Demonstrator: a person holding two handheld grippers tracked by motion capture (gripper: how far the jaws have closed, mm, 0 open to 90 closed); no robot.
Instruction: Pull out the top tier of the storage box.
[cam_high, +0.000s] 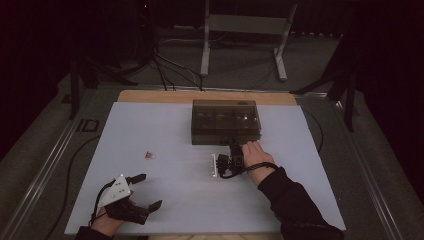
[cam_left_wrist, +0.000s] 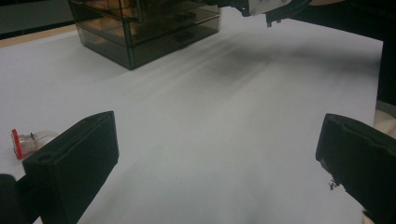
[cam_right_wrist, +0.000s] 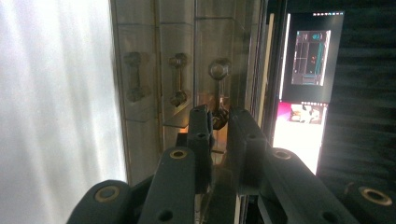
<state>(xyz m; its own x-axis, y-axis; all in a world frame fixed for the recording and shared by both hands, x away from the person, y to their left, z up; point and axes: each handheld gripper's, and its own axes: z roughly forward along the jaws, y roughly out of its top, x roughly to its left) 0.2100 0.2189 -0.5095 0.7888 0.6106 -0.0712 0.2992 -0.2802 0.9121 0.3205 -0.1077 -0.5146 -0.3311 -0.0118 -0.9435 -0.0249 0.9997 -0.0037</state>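
A smoky see-through drawer box (cam_high: 226, 120) stands at the far middle of the white mat (cam_high: 175, 200). My right gripper (cam_high: 234, 146) reaches its front side. In the right gripper view the jaws (cam_right_wrist: 218, 114) stand almost together, pinching a metal drawer handle (cam_right_wrist: 218, 88); two more handles (cam_right_wrist: 177, 79) sit beside it. My left gripper (cam_high: 150, 190) rests near the mat's front left corner, open with nothing between its fingers (cam_left_wrist: 74, 158). A small clear piece with a red cap (cam_high: 149, 155) lies on the mat beyond it, by the left jaw (cam_left_wrist: 25, 142).
The box (cam_left_wrist: 144, 28) and the right gripper (cam_left_wrist: 266, 7) show far off in the left gripper view. A metal stand (cam_high: 245, 25) and cables lie on the floor behind the table. A lit screen (cam_right_wrist: 310, 56) glows past the box.
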